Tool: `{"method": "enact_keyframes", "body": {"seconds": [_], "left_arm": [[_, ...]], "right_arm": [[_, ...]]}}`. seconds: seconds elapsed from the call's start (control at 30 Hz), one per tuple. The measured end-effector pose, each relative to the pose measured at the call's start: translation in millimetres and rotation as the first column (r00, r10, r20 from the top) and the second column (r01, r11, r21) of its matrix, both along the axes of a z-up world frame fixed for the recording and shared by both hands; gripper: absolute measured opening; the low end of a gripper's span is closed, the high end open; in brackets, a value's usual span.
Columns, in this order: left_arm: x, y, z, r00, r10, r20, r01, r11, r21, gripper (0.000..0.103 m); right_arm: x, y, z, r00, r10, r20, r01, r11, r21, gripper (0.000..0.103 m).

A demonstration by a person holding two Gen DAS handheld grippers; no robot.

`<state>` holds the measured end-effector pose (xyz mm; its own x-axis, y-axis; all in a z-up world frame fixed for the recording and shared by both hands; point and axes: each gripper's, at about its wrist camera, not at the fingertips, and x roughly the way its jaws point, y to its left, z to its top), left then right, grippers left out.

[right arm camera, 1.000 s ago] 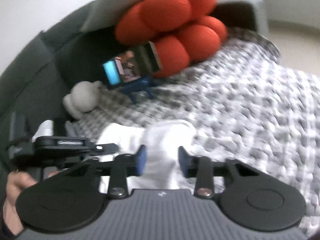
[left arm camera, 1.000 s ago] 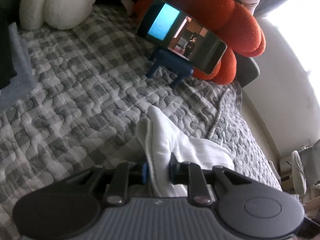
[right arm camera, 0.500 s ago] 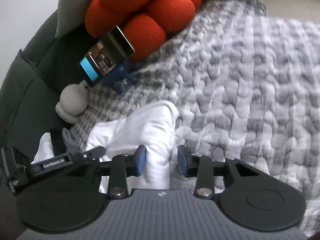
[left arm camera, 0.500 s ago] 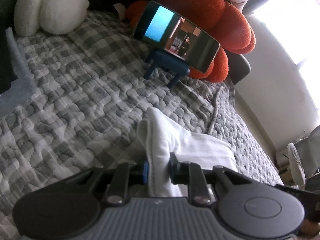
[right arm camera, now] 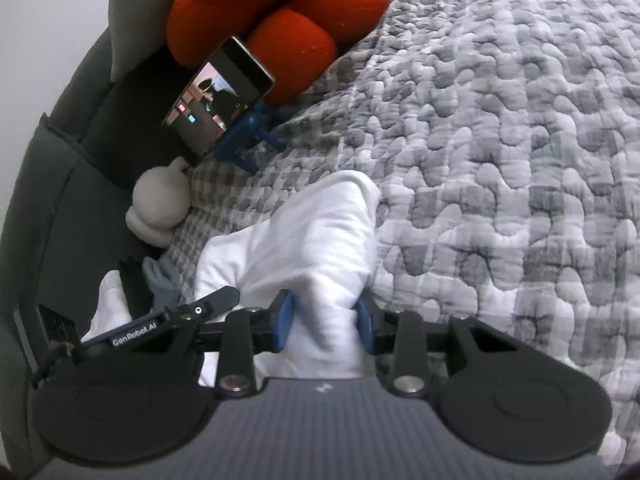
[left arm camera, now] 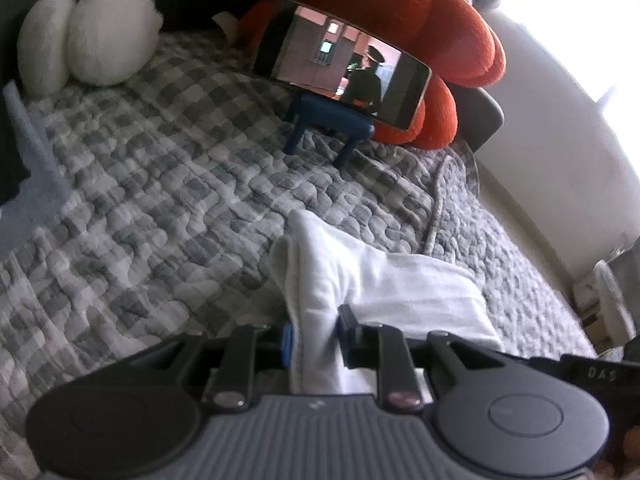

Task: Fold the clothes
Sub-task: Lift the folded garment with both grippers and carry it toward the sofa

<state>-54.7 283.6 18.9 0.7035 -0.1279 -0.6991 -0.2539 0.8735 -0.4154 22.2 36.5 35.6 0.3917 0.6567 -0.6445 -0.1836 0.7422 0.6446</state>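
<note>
Grey-and-white checked quilting, puckered and soft, covered the bed (left arm camera: 168, 184) on which the work was laid. A white garment (left arm camera: 380, 280) of thick, matt cloth was seen bunched into rounded folds, part resting on the quilt ahead of the fingers, part lifted.

The left gripper (left arm camera: 314, 336) was clamped on a doubled ridge of the cloth; the right gripper (right arm camera: 324, 320) was likewise closed around a thick wad of it (right arm camera: 312, 240), blue pads pressed into the fabric from both sides.

Progress was judged as mid-fold: layers were already doubled, but edges were uneven and no flat, squared packet was seen.

Beyond the fingers, a phone (left arm camera: 344, 68) on a blue stand (left arm camera: 328, 120) leaned before an orange, lobed plush cushion (left arm camera: 448, 32); a white plush toy (left arm camera: 88, 36) lay far left.
</note>
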Motion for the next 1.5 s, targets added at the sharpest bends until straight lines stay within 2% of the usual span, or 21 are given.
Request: {"method": "enact_keyframes", "body": {"seconds": [0.07,0.2,0.47,0.6,0.67,0.77,0.87,1.07,1.13,1.17,1.23,1.3,1.4,1.5], "left_arm": [[-0.1,-3.8,1.1,1.0,-0.004,-0.002,0.005,0.999,0.035,0.024],[-0.6,-9.2,2.2,1.0,-0.016,-0.004,0.016,0.996,0.089,0.024],[0.1,-13.2,1.9,1.0,-0.015,-0.009,0.016,0.991,0.133,0.025],[-0.2,-13.0,1.8,1.0,-0.014,-0.009,0.015,0.991,0.133,0.026],[-0.4,-12.9,1.8,1.0,-0.015,-0.008,0.016,0.991,0.134,0.026],[-0.6,-13.5,1.7,1.0,-0.017,-0.006,0.018,0.99,0.139,0.026],[-1.0,-12.1,1.2,1.0,-0.014,-0.005,0.015,0.991,0.13,0.026],[-2.6,-6.6,0.0,1.0,-0.003,0.005,0.002,0.997,0.083,0.025],[-3.3,-1.9,-0.8,1.0,0.01,0.009,-0.01,0.999,0.047,0.024],[-3.8,0.6,-1.1,1.0,0.017,0.013,-0.017,0.999,0.028,0.021],[-7.4,3.6,1.8,0.999,0.029,0.042,-0.029,1.0,-0.01,0.017],[-14.4,4.9,7.4,0.995,0.029,0.094,-0.025,0.999,-0.04,0.016],[-18.1,3.2,11.4,0.991,0.028,0.131,-0.024,0.999,-0.028,0.016],[-14.4,2.2,9.4,0.992,0.024,0.12,-0.023,1.0,-0.011,0.015]], "right_arm": [[-2.0,3.0,1.3,1.0,0.006,0.018,-0.005,1.0,-0.025,0.029],[-3.3,6.3,2.0,0.999,0.011,0.035,-0.009,0.999,-0.048,0.029],[-3.9,12.3,1.9,0.999,0.005,0.05,-0.002,0.998,-0.066,0.033],[0.2,11.0,1.5,0.999,-0.006,0.044,0.008,0.999,-0.04,0.035],[7.3,10.0,-0.4,0.999,-0.014,0.032,0.014,1.0,-0.01,0.039],[18.0,8.5,-3.1,1.0,-0.026,0.013,0.026,0.999,0.036,0.039],[28.7,7.0,-5.9,0.999,-0.037,-0.006,0.037,0.996,0.08,0.039],[44.5,12.9,-9.1,1.0,-0.028,0.007,0.027,0.994,0.109,0.039],[41.4,15.9,-5.0,0.999,-0.019,0.039,0.016,0.997,0.075,0.037],[39.3,17.8,-2.4,0.998,-0.012,0.058,0.009,0.999,0.052,0.025],[32.9,20.8,5.9,0.995,-0.002,0.103,0.001,1.0,0.011,0.021],[25.3,21.4,16.4,0.986,-0.002,0.164,0.0,1.0,0.012,0.02],[19.3,22.1,25.0,0.967,0.006,0.255,-0.004,1.0,-0.01,0.02],[26.2,20.4,14.1,0.973,0.007,0.229,-0.008,1.0,0.002,0.022]]}}
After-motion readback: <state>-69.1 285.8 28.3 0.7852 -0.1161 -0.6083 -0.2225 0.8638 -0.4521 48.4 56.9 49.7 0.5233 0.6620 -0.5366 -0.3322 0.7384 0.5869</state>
